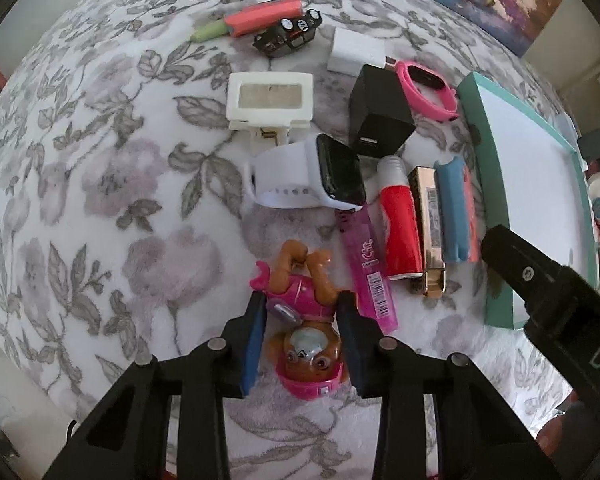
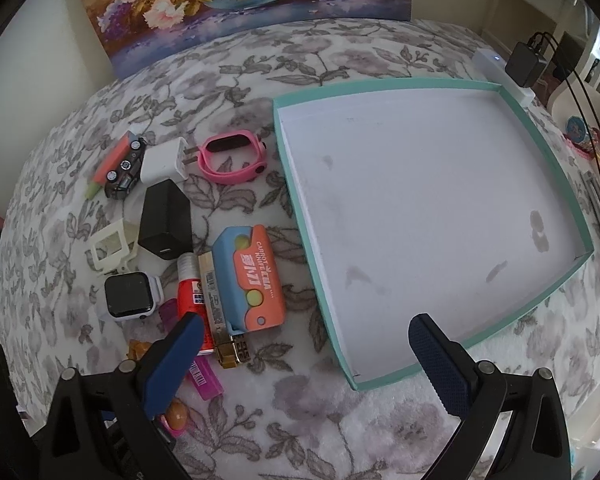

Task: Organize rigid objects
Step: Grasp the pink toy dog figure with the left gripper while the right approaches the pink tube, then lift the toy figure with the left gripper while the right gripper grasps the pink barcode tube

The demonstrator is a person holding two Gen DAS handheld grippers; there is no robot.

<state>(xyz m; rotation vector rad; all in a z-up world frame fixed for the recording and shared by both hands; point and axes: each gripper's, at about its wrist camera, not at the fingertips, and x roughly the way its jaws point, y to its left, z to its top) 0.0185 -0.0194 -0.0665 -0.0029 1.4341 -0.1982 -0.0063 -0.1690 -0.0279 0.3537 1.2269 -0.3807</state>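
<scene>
My left gripper (image 1: pixel 300 300) is shut on a pink and brown toy dog figure (image 1: pixel 304 320), gripping its body on the floral cloth. Beyond it lie a white smartwatch (image 1: pixel 312 178), a pink lighter (image 1: pixel 370 264), a red tube (image 1: pixel 398 224), a gold lighter (image 1: pixel 428 224) and a blue-orange case (image 1: pixel 456 212). My right gripper (image 2: pixel 308 344) is open and empty, hovering at the near left corner of the teal tray (image 2: pixel 300 184). The tray holds nothing. The blue-orange case (image 2: pixel 252 276) and smartwatch (image 2: pixel 128 294) lie left of it.
A black charger cube (image 1: pixel 378 114), white charger (image 1: pixel 354 52), pink wristband (image 1: pixel 428 88), white frame (image 1: pixel 270 98), toy car (image 1: pixel 288 36) and red-green pen (image 1: pixel 252 20) lie farther back. A floral painting (image 2: pixel 240 0) stands behind. A power strip with adapter (image 2: pixel 516 68) sits at right.
</scene>
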